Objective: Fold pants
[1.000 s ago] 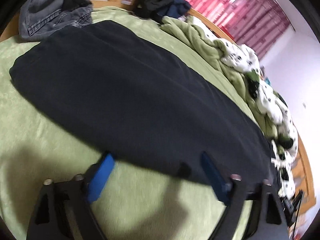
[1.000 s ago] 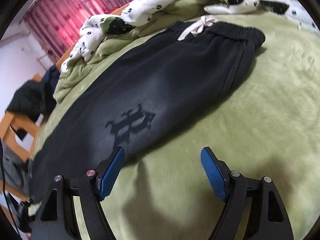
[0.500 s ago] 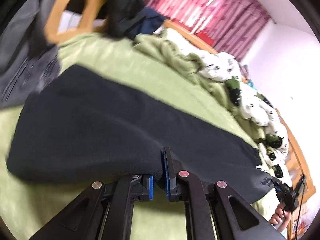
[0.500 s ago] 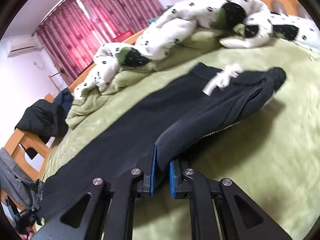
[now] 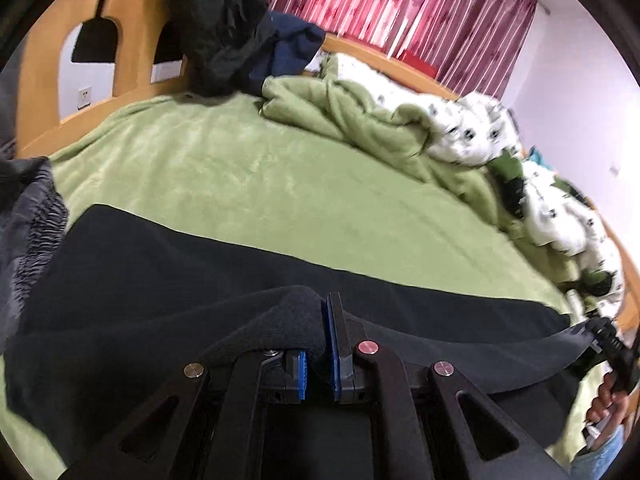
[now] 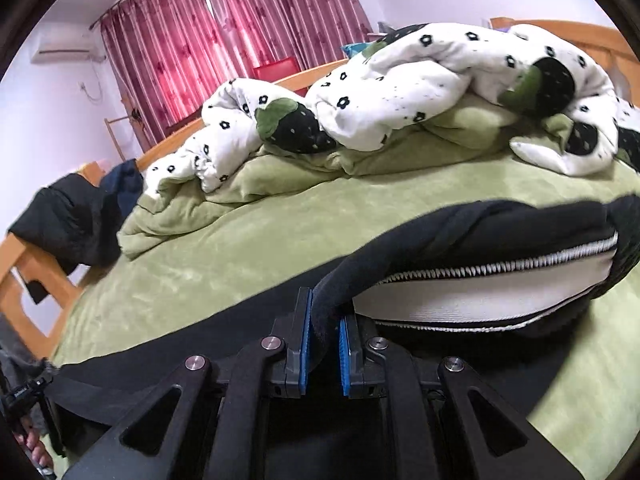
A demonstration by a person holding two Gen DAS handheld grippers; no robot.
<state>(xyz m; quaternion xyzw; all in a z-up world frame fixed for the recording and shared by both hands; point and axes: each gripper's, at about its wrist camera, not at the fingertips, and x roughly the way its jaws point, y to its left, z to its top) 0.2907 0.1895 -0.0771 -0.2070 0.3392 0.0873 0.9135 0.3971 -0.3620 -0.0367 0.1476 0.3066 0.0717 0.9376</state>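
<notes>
Black pants (image 5: 168, 280) are lifted off the green bed cover (image 5: 256, 176) along their near edge. My left gripper (image 5: 318, 344) is shut on a bunched fold of the black fabric near the leg end. My right gripper (image 6: 325, 340) is shut on the pants (image 6: 480, 220) near the waist, where the white pocket lining (image 6: 480, 288) and its zigzag stitching hang out on the right. In the left wrist view the right gripper (image 5: 612, 354) shows small at the far right with a hand on it. In the right wrist view the left gripper (image 6: 24, 396) shows at the far left edge.
A white flower-print quilt (image 6: 400, 92) and a bunched green blanket (image 5: 360, 120) lie along the far side of the bed. Dark clothes (image 5: 224, 28) hang over the wooden bed frame (image 5: 132, 48). Grey jeans (image 5: 28, 216) lie at the left. Red curtains (image 6: 224, 32) cover the window.
Both grippers went from open over the pants' near edge to shut on the fabric, then lifted it and carried it away from the bedding, so the pocket lining now shows.
</notes>
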